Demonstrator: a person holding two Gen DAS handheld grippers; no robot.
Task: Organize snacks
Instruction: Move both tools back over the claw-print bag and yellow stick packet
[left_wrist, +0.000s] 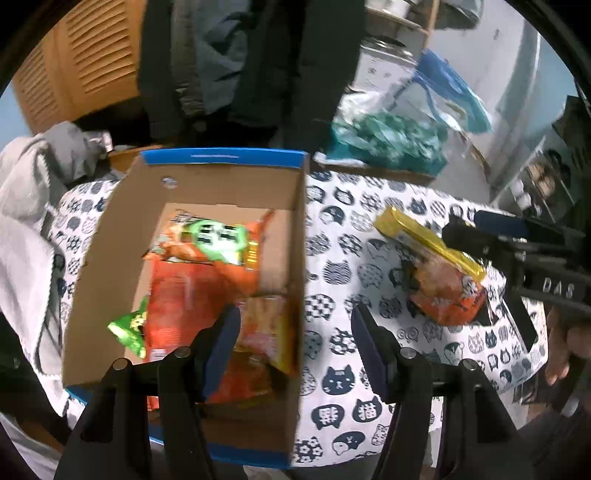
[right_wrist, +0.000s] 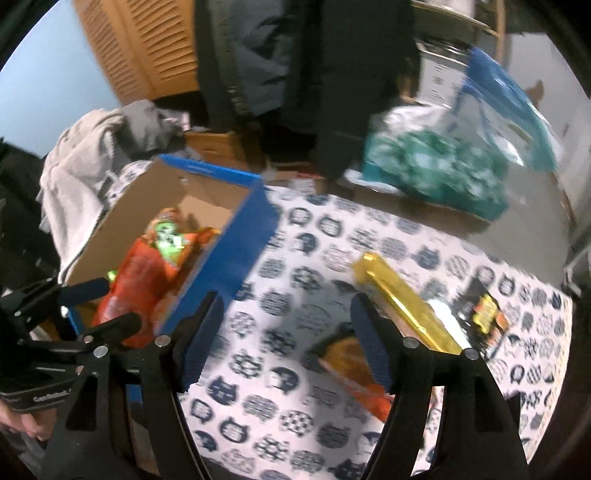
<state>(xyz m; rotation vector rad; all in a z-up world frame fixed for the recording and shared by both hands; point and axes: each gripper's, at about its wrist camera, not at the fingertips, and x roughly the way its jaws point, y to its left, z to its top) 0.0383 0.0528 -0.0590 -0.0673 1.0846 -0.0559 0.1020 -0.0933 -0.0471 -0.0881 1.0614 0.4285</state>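
Left wrist view: the left gripper (left_wrist: 295, 343) hangs open and empty above a cardboard box (left_wrist: 110, 258) of blurred snack packets (left_wrist: 199, 266). Right wrist view, motion-blurred: the right gripper (right_wrist: 284, 343), open and empty, hovers over the cat-print tablecloth (right_wrist: 280, 302); its finger half hides an orange-and-gold snack bag (right_wrist: 402, 310).

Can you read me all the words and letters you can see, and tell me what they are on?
"DAS": on the right gripper.
"描": on the cat-print tablecloth.
"GenRobot": partly cut off, on the left gripper.
Snack packs in the cardboard box and the orange snack bag: print too blurred to read.
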